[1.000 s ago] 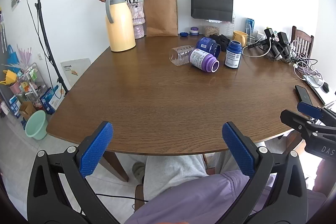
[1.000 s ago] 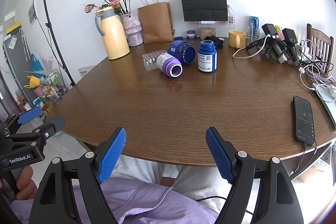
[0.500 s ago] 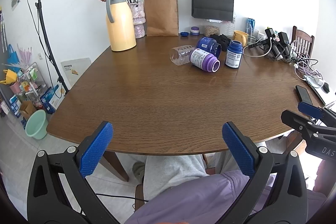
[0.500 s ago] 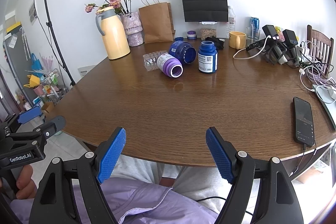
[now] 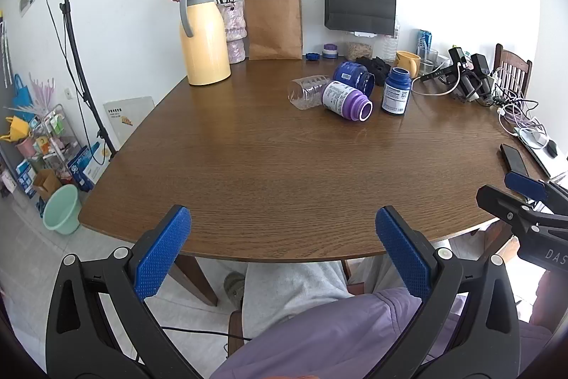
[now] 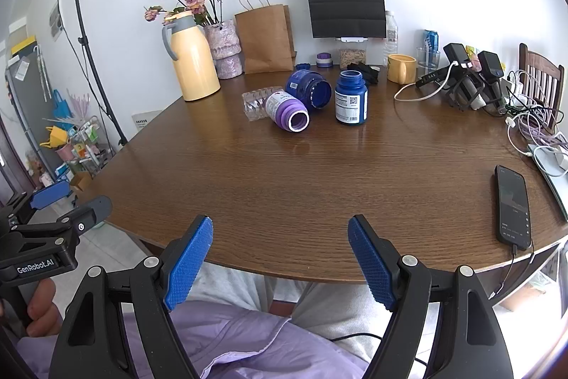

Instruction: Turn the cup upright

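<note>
A clear ribbed plastic cup (image 5: 306, 91) (image 6: 255, 102) lies on its side at the far middle of the brown table (image 5: 269, 166). A purple bottle (image 5: 346, 100) (image 6: 285, 111) lies against it, mouth open toward me. A blue jar (image 5: 355, 75) (image 6: 309, 87) lies on its side behind them. A blue bottle (image 5: 397, 91) (image 6: 350, 98) stands upright to the right. My left gripper (image 5: 283, 219) and right gripper (image 6: 281, 226) both hang open at the table's near edge, far from the cup, with nothing between their fingers.
A yellow thermos (image 5: 204, 38), flower vase (image 5: 234, 31), paper bags (image 5: 275, 23) and yellow mug (image 5: 407, 61) line the back. Chargers and cables (image 6: 468, 84) crowd the right side, and a phone (image 6: 513, 208) lies near the right edge. A person's lap sits below the grippers.
</note>
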### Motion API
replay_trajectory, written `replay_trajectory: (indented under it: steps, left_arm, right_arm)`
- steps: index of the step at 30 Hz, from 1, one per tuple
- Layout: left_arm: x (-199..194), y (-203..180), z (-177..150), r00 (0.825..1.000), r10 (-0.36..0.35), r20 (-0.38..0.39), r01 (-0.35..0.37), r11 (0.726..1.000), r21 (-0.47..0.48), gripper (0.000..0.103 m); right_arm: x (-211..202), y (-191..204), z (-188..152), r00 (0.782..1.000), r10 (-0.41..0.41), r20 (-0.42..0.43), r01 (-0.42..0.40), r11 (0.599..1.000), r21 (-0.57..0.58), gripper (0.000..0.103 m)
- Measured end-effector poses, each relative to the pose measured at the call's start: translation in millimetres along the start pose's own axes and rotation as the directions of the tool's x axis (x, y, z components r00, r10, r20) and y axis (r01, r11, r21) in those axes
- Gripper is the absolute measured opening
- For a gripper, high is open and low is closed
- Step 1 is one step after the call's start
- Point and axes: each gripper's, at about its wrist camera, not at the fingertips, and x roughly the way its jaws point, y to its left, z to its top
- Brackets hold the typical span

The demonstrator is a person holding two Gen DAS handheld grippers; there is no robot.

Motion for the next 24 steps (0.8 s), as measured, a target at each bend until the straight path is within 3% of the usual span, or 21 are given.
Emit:
replay_trajectory:
  steps: [24]
  left_arm:
    - [0.2, 0.3, -0.2, 1.0, 0.0, -0.002, 0.0, 1.0, 0.001, 0.103]
  right_arm:
    - [0.0, 1.0, 0.3, 1.0, -0.003, 0.002, 0.003, 1.0, 0.003, 0.082]
